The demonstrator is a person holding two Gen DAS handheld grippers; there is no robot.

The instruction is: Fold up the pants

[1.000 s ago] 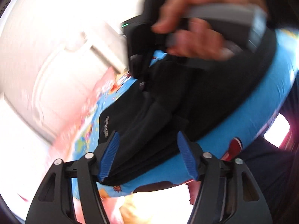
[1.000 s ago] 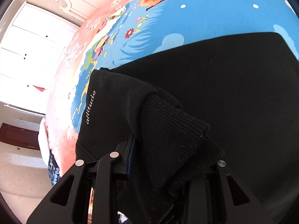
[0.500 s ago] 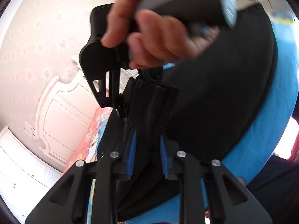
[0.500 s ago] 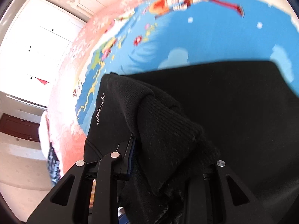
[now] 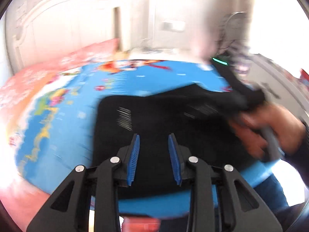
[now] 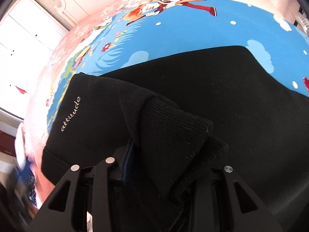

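Your right tongs (image 6: 170, 154), at the bottom of the right wrist view, are clamped nearly closed on a thick bunch of the pants (image 6: 212, 100), with the ribbed cuff (image 6: 173, 127) spilling over the jaws and hiding the right pad. Your left tongs (image 5: 153, 154), low in the left wrist view, have nothing between them: the jaws closed in and have just been opening a little again, so the blue pads (image 5: 133, 160) stand partly apart with only flat cloth seen beyond them. That view is blurred, so whether the tips touch the fabric cannot be told.

Expect the pants to handle as soft, limp and fairly light. The knit will sag and drape from any single hold, and layers probably slide on one another, so a pinch on one layer may peel it off the stack. Take hold at an edge or corner, through every layer at once; the doubled cuff gives the firmest bite. Nothing here is fragile.

The pants are plain black knit, with a small silvery script word (image 6: 70, 114) at centre left of the right wrist view. They lie as a broad flat slab across the middle of both views, on a blue cartoon-printed sheet (image 6: 193, 25) with pink bedding (image 6: 63, 44) at upper left. In the left wrist view your hand (image 5: 270, 133) grips the right handle at right.
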